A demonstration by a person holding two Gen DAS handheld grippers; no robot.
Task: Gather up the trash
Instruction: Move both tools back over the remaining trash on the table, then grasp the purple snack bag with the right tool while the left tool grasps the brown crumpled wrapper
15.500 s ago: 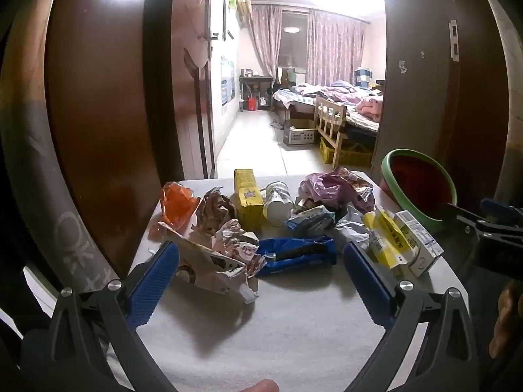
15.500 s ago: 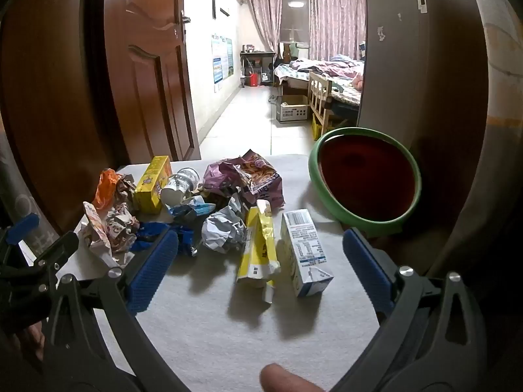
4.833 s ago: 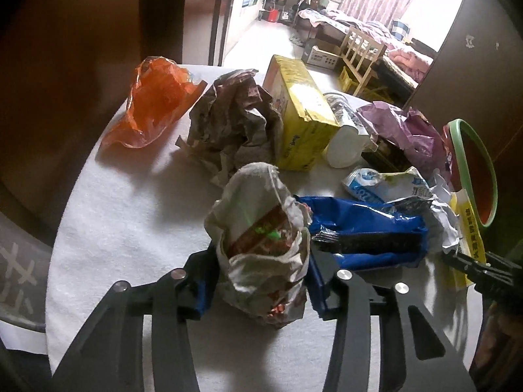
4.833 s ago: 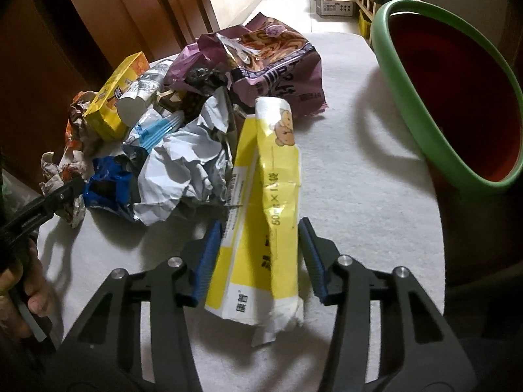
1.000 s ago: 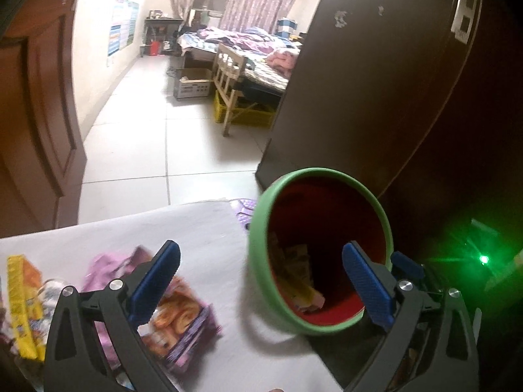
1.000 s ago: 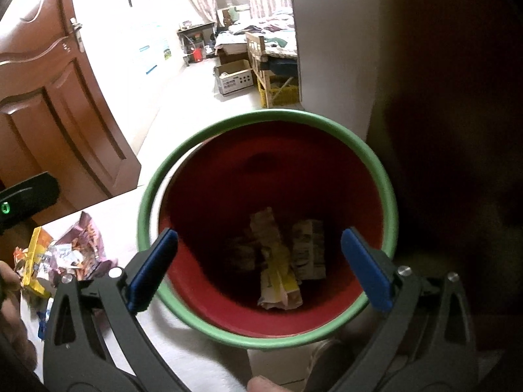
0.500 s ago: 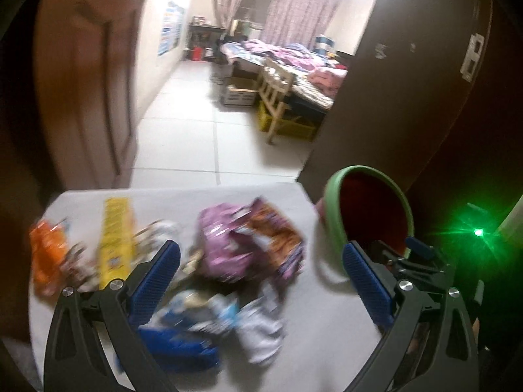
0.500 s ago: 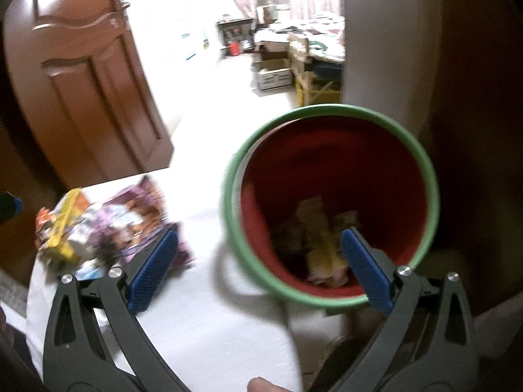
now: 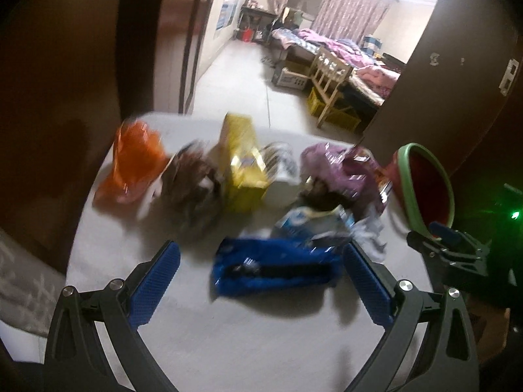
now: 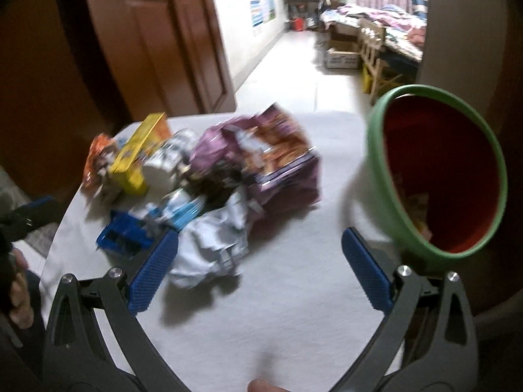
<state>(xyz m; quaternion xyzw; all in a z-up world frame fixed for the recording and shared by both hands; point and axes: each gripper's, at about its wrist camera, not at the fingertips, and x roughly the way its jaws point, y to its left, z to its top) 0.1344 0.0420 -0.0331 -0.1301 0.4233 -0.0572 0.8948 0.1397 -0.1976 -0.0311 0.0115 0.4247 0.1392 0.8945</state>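
Trash lay heaped on the white table [image 9: 228, 336]. A blue wrapper [image 9: 274, 269] sat just ahead of the left claw [image 9: 260, 281], between its spread, empty fingers. A crumpled white paper [image 10: 215, 241] lay ahead of the right claw [image 10: 260, 269], nearer its left finger; that claw also stood wide and empty. Beyond: purple snack bag [image 10: 271, 156], yellow box [image 9: 243, 166], orange bag [image 9: 135, 166], brown crumpled paper [image 9: 193, 186]. The green-rimmed bin [image 10: 438, 176] stood at the right claw's right, some scraps inside.

Risk, as judged: both views were smeared. Closing in haste could pinch only a wrapper's slick edge and drop it short of the bin, or snag the neighbouring packet, since pieces overlapped.
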